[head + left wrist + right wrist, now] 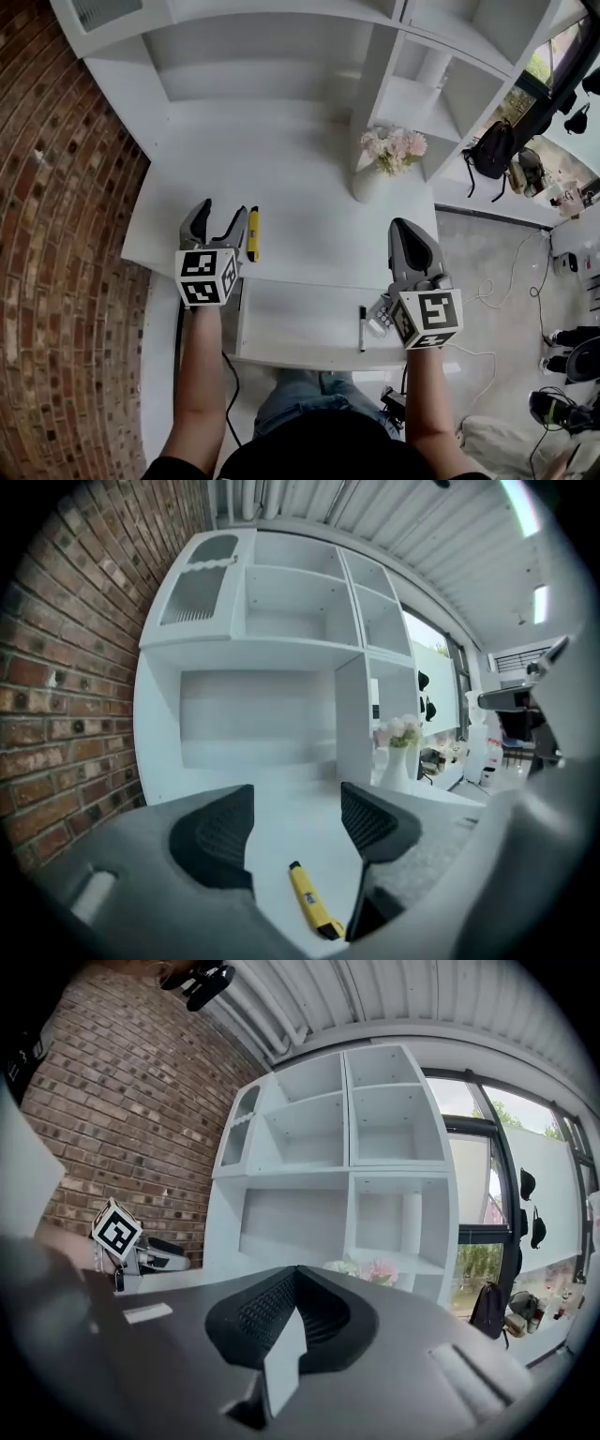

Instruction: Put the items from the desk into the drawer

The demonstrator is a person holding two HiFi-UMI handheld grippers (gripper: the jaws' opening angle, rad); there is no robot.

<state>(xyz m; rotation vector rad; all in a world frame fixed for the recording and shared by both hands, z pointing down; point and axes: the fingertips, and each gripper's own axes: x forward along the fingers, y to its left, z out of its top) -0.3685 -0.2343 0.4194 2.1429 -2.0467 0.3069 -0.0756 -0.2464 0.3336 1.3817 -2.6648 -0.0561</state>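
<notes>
I seem to be working in a study or office room. A white desk (281, 187) with built-in shelving (347, 1147) stands against a brick wall (56, 234). A backpack (490, 150) sits by the window (478, 1194).

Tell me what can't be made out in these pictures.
- Head view: the small thing beside the pen in the drawer is half covered by the right gripper, so it can't be identified.
- Left gripper view: the mark on the yellow tool is too small to read.
- Right gripper view: that gripper's own body hides the drawer.
</notes>
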